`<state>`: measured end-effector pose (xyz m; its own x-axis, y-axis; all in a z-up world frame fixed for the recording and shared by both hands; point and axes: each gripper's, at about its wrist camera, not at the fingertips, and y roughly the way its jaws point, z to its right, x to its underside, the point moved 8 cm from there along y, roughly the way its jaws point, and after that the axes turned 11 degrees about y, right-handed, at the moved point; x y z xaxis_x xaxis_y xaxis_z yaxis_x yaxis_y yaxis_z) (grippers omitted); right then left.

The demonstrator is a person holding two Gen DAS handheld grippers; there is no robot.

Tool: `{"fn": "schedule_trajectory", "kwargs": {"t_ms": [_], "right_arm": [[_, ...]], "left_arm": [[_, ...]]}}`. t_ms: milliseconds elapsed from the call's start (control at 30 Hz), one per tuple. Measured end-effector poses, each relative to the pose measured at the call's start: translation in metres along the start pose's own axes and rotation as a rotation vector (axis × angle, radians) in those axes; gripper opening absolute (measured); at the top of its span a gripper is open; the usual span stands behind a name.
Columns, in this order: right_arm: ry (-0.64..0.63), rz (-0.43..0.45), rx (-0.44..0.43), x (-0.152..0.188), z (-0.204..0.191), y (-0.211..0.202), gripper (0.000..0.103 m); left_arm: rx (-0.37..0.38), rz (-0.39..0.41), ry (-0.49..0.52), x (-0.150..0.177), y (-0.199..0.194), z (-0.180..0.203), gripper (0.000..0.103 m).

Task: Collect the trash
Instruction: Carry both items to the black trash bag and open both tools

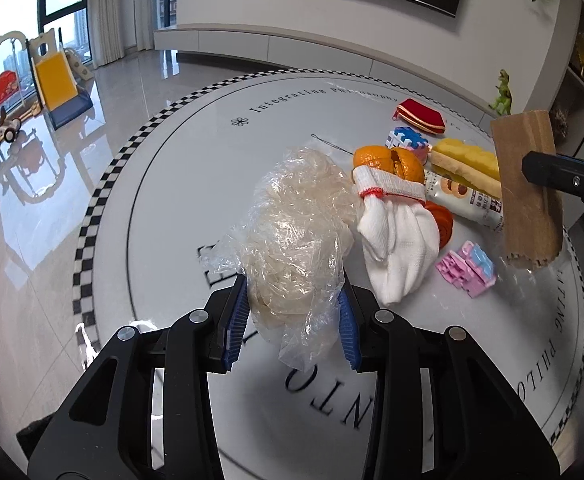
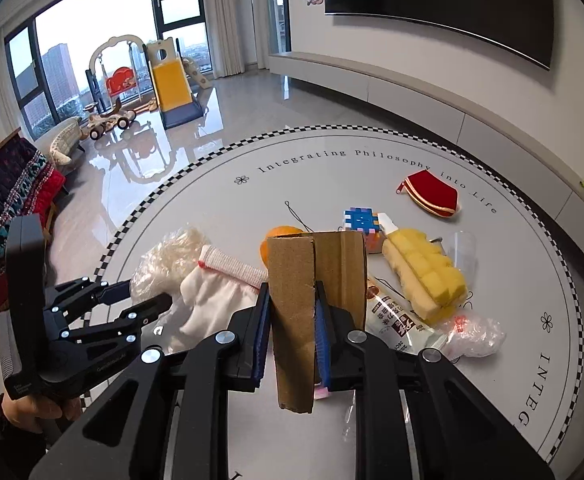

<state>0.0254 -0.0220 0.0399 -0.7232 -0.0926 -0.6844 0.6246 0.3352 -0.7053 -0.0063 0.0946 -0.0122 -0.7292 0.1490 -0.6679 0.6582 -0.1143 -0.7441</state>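
Note:
My left gripper (image 1: pixel 294 320) is shut on a crumpled clear plastic bag (image 1: pixel 296 232) and holds it just above the round white table (image 1: pixel 179 200). My right gripper (image 2: pixel 292 340) is shut on a folded brown cardboard piece (image 2: pixel 296 312), held upright above the table; it also shows in the left wrist view (image 1: pixel 526 188). The left gripper also shows in the right wrist view (image 2: pixel 147 300), with the bag (image 2: pixel 167 260). An orange peel (image 1: pixel 388 160), a white cloth (image 1: pixel 396 236) and a snack wrapper (image 1: pixel 468 200) lie between the grippers.
On the table lie a yellow sponge (image 2: pixel 424 276), a blue-white block cube (image 2: pixel 362 224), pink blocks (image 1: pixel 468 268), a red pouch (image 2: pixel 432 194), a clear cup (image 2: pixel 462 248) and more crumpled plastic (image 2: pixel 476 336). A sofa (image 2: pixel 7 200) stands on the left.

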Motion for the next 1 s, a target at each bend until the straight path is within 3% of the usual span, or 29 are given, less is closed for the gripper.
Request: {"fn": "schedule_trajectory", "kwargs": {"t_ms": [267, 500, 733, 1000], "right_arm": [[-0.04, 0.007, -0.066, 0.019, -0.052, -0.024, 0.021], [-0.102, -0.03, -0.169, 0.058, -0.121, -0.03, 0.021], [-0.213, -0.136, -0.327, 0.126, -0.215, -0.023, 0.021], [-0.349, -0.332, -0.479, 0.223, -0.318, -0.015, 0.021]], "left_arm": [[-0.032, 0.043, -0.055, 0.05, -0.067, -0.023, 0.039], [-0.088, 0.064, -0.108, 0.104, -0.114, -0.05, 0.038], [-0.187, 0.027, -0.227, 0.187, -0.155, -0.093, 0.039], [-0.308, -0.084, -0.424, 0.295, -0.183, -0.145, 0.038]]}}
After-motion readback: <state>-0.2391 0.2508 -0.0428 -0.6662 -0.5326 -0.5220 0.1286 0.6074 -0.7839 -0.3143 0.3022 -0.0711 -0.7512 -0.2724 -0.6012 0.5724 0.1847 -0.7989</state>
